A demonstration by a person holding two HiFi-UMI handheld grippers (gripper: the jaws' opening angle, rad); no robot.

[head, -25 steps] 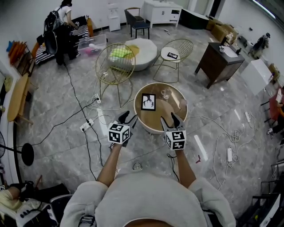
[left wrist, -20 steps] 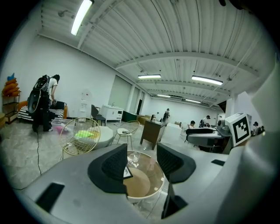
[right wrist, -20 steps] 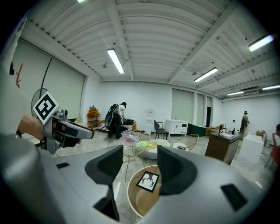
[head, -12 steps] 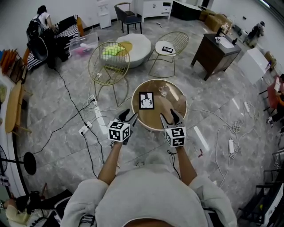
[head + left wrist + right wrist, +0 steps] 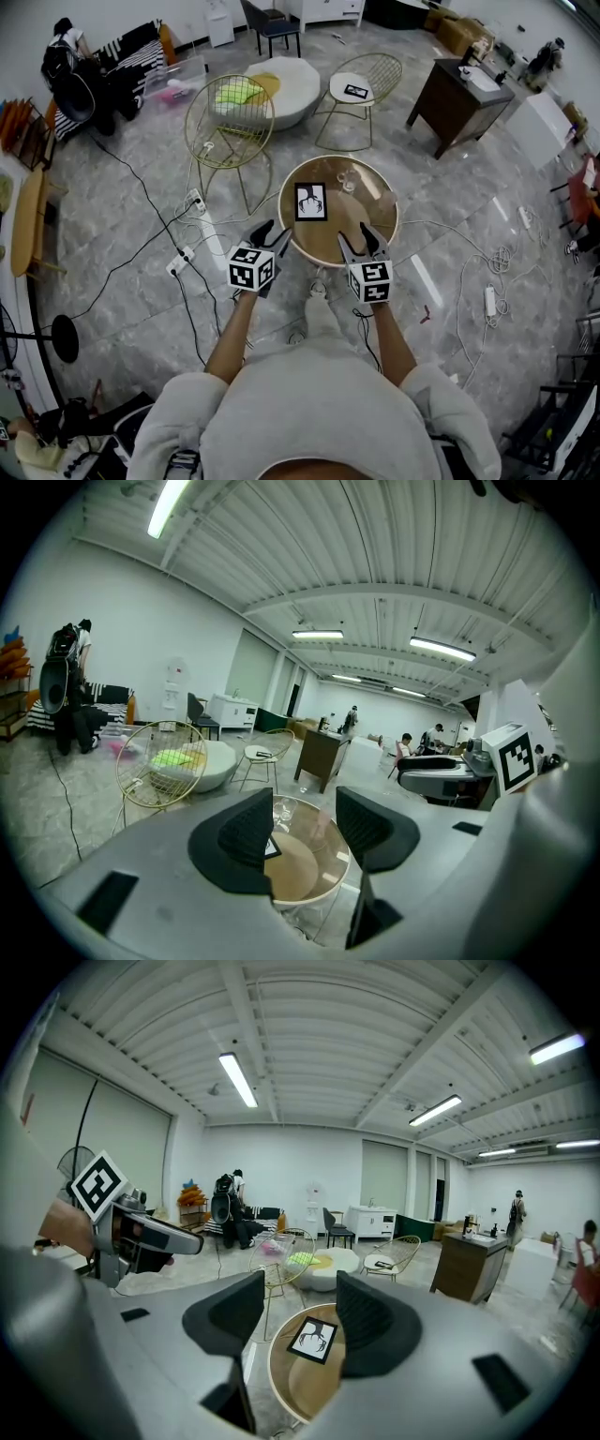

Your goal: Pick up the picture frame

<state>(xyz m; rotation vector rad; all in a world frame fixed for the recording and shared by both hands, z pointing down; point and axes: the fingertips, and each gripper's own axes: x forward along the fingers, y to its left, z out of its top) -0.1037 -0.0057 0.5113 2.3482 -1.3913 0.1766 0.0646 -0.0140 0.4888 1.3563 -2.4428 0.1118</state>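
grey marble floor (image 5: 112,281), gold wire chairs (image 5: 230,122), dark cabinet (image 5: 459,103)

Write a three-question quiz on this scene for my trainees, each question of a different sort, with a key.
1. True or false: the picture frame lies flat on the round table.
2. The right gripper is: A) open and empty; B) shut on the frame; C) shut on the table's rim.
3. Short answer: is the left gripper open or shut?
Key: 1 true; 2 A; 3 open.
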